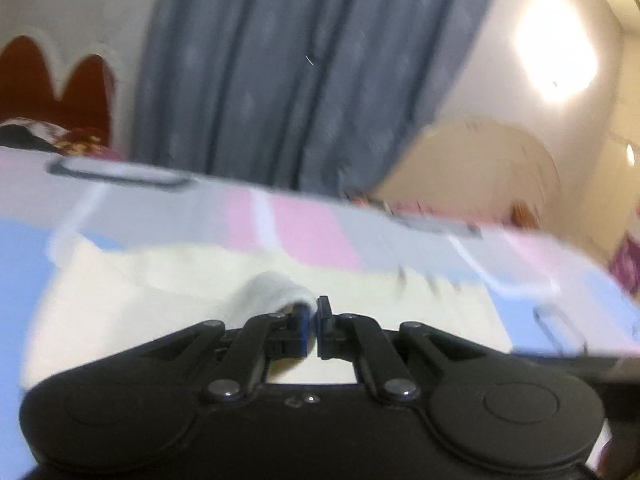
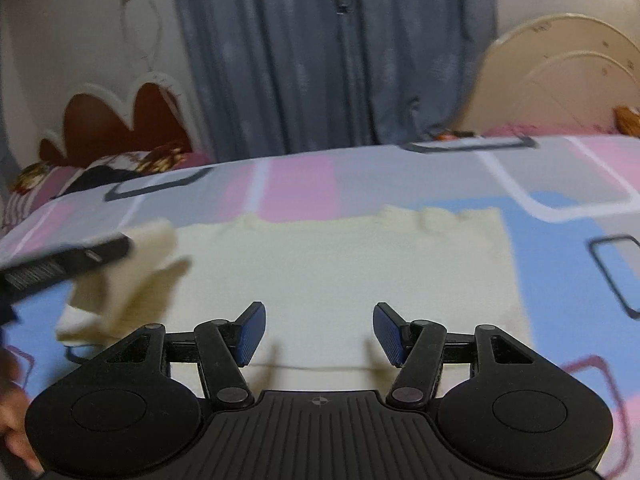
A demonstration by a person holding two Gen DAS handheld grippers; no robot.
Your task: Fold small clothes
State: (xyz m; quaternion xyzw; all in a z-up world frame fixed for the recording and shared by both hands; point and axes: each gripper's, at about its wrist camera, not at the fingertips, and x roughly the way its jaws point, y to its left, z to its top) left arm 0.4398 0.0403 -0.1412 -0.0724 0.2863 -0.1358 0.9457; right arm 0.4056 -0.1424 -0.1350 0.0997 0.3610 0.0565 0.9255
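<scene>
Blur – left gripper pinches cream garment | right gripper agape, empty – edges smeared

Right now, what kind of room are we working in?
Most likely a bedroom: the garment lies on a patterned bedsheet, with a headboard and curtain behind.

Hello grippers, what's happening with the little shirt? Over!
Left gripper shut on cream garment's sleeve, lifting it. Right gripper open above garment. Nothing in the way.
</scene>
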